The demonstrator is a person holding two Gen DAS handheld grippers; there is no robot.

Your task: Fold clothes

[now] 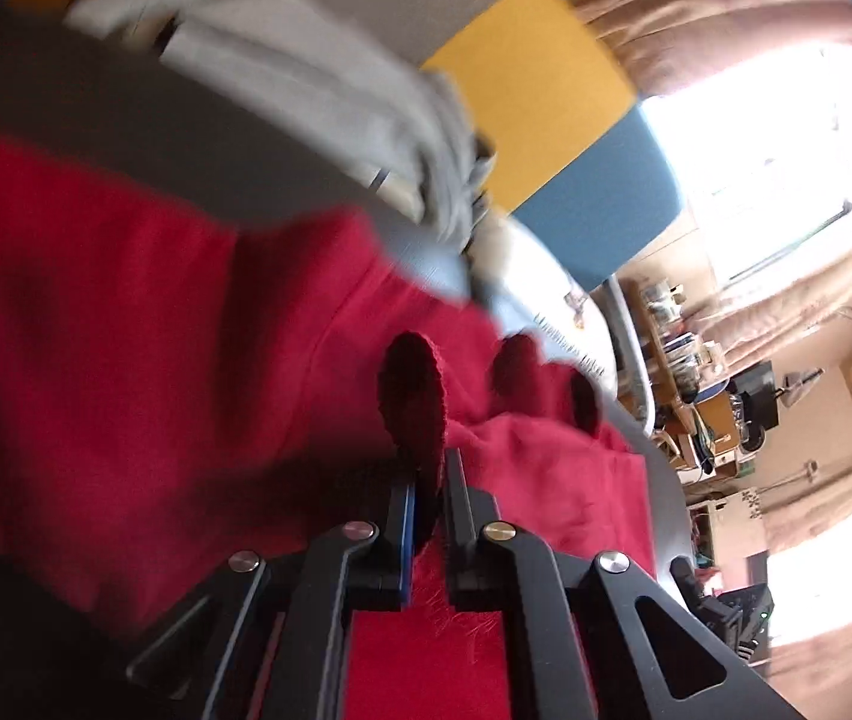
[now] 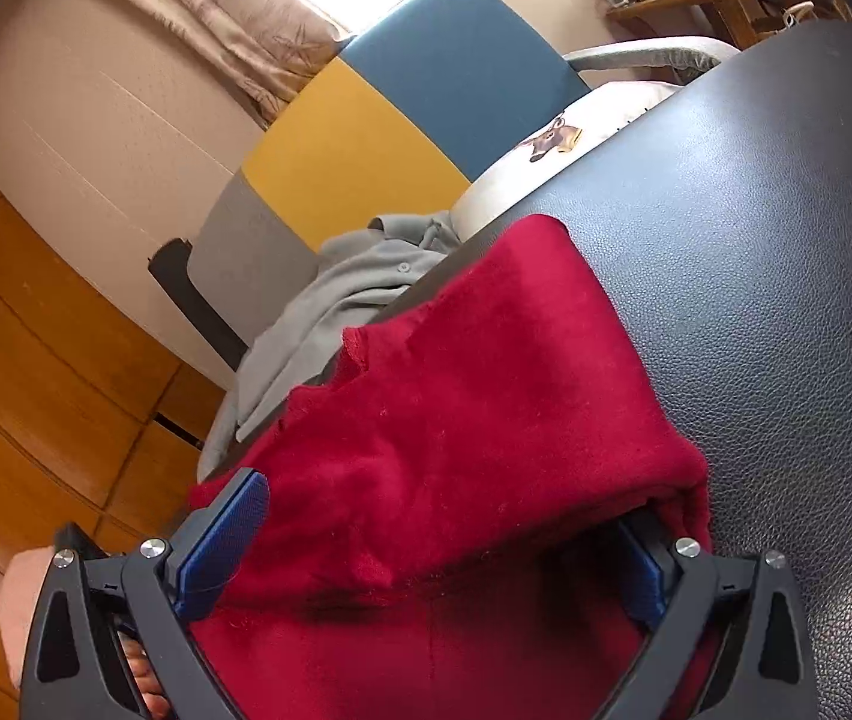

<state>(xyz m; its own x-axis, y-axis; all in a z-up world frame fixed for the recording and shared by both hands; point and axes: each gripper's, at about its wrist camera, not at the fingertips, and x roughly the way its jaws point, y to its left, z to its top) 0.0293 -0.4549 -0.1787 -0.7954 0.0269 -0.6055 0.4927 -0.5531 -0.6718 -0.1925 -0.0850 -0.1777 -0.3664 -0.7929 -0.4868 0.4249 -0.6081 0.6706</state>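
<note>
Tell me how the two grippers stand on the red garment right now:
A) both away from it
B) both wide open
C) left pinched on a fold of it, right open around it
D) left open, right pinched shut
C: the left gripper has its fingers nearly together with a fold of the red garment between them, while the right gripper has its pads spread wide around the cloth.

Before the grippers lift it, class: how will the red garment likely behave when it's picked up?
Likely floppy: the red garment already sags in soft folds over the table edge. Probably not slippery: its fuzzy nap should catch on the left gripper, whose jaws pinch a bunched fold. It may slump unevenly, since the right gripper stands open around it.
</note>
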